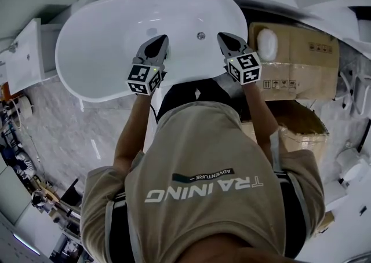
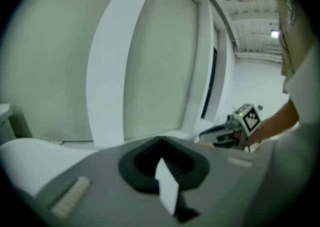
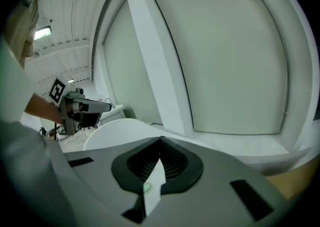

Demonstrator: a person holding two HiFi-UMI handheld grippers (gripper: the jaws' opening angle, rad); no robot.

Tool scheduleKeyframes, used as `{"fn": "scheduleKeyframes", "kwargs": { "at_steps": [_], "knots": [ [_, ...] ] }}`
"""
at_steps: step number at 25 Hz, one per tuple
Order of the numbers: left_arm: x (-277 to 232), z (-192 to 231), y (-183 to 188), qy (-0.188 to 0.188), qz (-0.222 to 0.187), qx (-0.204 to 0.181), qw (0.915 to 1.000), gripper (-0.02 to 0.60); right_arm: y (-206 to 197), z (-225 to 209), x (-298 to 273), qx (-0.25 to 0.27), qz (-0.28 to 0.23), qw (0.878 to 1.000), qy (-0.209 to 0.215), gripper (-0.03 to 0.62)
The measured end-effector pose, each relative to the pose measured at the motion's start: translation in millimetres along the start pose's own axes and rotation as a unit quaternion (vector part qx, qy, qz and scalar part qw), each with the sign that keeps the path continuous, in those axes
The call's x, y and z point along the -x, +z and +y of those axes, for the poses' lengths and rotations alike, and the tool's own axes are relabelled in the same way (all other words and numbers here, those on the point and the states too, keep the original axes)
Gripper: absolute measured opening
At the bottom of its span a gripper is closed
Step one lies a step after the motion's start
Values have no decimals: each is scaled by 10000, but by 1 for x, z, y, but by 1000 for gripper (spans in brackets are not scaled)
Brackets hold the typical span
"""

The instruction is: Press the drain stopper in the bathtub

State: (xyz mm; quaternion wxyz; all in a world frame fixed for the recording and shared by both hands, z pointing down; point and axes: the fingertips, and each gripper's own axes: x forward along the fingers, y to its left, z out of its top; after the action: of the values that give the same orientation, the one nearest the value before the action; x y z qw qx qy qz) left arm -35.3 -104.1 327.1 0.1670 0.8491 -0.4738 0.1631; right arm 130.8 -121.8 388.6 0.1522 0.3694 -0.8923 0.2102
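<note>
In the head view a white oval bathtub (image 1: 104, 47) lies ahead of me, with a small round metal drain stopper (image 1: 200, 35) in its floor. My left gripper (image 1: 162, 40) is held over the near part of the tub, left of the stopper, jaws together. My right gripper (image 1: 223, 36) hovers just right of the stopper, also shut and holding nothing. In the left gripper view the left gripper (image 2: 161, 143) points level at a pale wall, and the right gripper (image 2: 235, 131) shows beside it. The right gripper view shows the right gripper (image 3: 161, 141) tips closed; the stopper is hidden there.
Cardboard boxes (image 1: 301, 62) stand right of the tub, with a white roll (image 1: 268, 43) on top. A white cabinet (image 1: 23, 53) is at the left. Marble floor (image 1: 64, 128) surrounds the tub. My torso fills the lower head view.
</note>
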Motion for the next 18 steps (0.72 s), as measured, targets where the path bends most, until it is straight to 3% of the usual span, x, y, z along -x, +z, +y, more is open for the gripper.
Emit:
{"fn": "scheduleKeyframes", "kwargs": {
  "at_steps": [9, 18],
  "knots": [
    [-49, 31, -60, -192, 341, 263, 9989, 2, -66, -14, -61, -89, 626, 9980, -85, 8],
    [-115, 84, -160, -145, 748, 512, 9958, 2, -162, -48, -136, -314, 1480, 9871, -517, 8]
  ]
}}
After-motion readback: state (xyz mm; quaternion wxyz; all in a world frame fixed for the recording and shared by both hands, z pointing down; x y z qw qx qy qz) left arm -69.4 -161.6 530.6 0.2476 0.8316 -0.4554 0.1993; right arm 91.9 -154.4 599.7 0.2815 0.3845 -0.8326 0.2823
